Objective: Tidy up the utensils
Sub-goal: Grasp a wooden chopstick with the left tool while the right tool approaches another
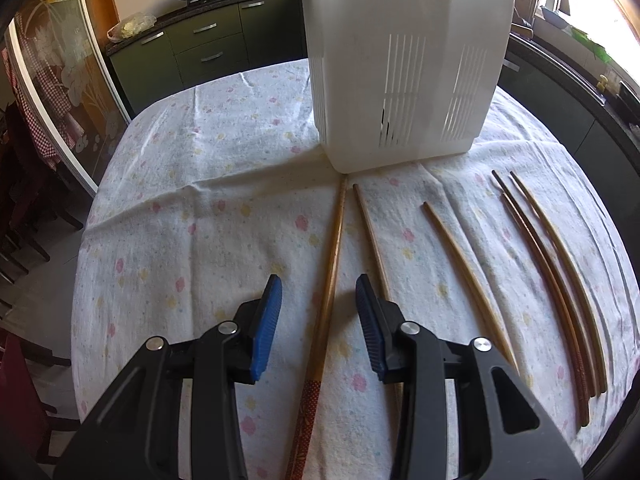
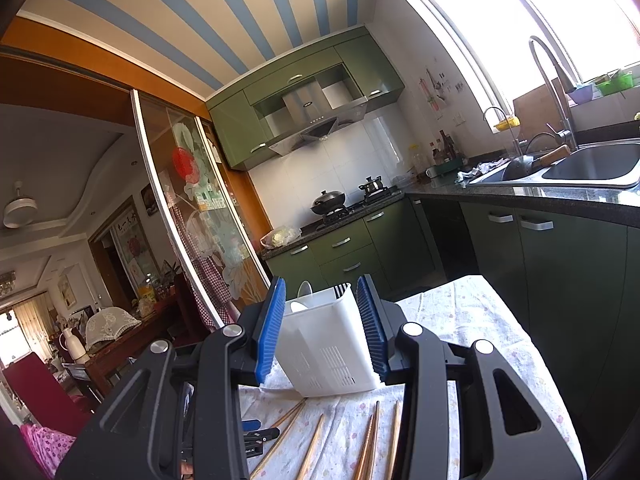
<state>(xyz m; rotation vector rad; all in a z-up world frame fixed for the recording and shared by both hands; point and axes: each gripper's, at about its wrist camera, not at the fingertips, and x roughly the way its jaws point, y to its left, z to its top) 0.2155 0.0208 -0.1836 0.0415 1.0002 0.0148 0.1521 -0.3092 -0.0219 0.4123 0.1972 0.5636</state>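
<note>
Bare tablecloth [image 1: 192, 216] to your left of the chopsticks [image 1: 334, 256] — holder [image 1: 400, 80] stands just past their tips. Left gripper [image 1: 319, 308] is parted, straddling one chopstick, pads clear. Right gripper [image 2: 322, 320] is parted, empty — the holder sits beyond it.

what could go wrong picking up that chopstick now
The left tongs stand open astride one chopstick lying flat on the tablecloth; closing could pinch the cloth or roll the thin stick away. A neighbouring chopstick lies close by the tongs and could get nudged.
</note>
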